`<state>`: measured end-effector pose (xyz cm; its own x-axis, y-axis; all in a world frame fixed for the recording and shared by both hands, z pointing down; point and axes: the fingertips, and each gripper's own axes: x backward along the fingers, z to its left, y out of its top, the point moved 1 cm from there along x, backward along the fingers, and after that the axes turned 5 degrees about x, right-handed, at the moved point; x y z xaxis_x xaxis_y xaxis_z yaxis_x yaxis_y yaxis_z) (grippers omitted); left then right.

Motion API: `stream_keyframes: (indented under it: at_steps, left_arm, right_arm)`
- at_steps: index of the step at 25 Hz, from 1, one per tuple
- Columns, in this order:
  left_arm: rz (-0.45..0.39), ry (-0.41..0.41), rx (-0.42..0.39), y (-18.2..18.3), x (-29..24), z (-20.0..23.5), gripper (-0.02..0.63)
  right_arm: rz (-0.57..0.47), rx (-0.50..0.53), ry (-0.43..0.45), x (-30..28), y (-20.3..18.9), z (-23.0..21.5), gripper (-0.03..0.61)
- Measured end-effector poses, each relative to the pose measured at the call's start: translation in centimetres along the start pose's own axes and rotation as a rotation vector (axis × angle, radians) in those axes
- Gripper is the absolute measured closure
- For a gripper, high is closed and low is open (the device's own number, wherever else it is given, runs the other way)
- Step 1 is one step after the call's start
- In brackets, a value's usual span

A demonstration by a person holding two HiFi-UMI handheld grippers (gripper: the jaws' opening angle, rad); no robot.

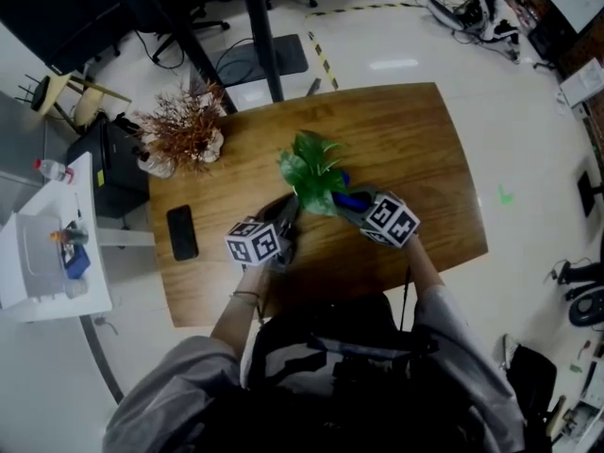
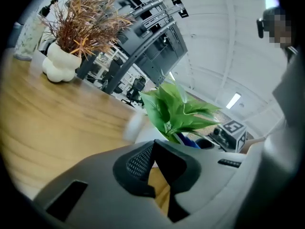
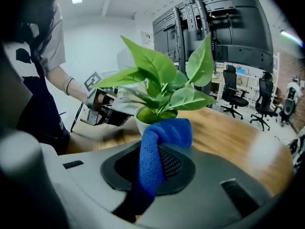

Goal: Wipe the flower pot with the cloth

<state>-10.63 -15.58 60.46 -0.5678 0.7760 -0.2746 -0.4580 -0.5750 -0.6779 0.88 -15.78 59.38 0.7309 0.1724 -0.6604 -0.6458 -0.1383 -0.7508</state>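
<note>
A green leafy plant (image 1: 311,173) stands in a small white flower pot (image 3: 142,123) at the middle of the wooden table (image 1: 406,149). In the head view the leaves hide the pot. My right gripper (image 3: 159,149) is shut on a blue cloth (image 3: 159,142), whose bunched top lies against the pot's near side, just under the rim. From the other side, my left gripper (image 2: 153,146) reaches the pot (image 2: 140,130) with its jaws closed together at the tips. I see nothing between them. The head view has the left gripper (image 1: 291,208) and right gripper (image 1: 354,201) on either side of the plant.
A dried brown plant in a lumpy white vase (image 1: 184,135) stands at the table's far left corner. A black phone (image 1: 181,232) lies flat near the left edge. A white side table (image 1: 47,243) with small items stands left of the table, and black frame legs (image 1: 260,36) rise behind it.
</note>
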Motion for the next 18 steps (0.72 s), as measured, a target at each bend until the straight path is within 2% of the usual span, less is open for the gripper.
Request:
stream_keyframes:
  at_steps: [5,13,15,18]
  left_arm:
    - [-0.062,0.044,0.023,2.4,0.0,2.2,0.607]
    - [-0.112,0.058,0.049,4.6,-1.6,3.8,0.607]
    - [-0.111,0.054,0.054,4.5,-1.7,3.7,0.607]
    - [-0.106,0.054,0.041,4.4,-1.1,3.3,0.607]
  right_arm:
    - [-0.027,-0.095,0.018,-2.8,0.1,3.3,0.52]
    - [-0.041,-0.13,0.064,-4.8,0.7,6.3,0.52]
    - [-0.042,-0.153,0.039,-4.1,0.4,6.0,0.52]
    - [-0.028,-0.23,-0.069,-2.0,-0.6,3.8,0.52]
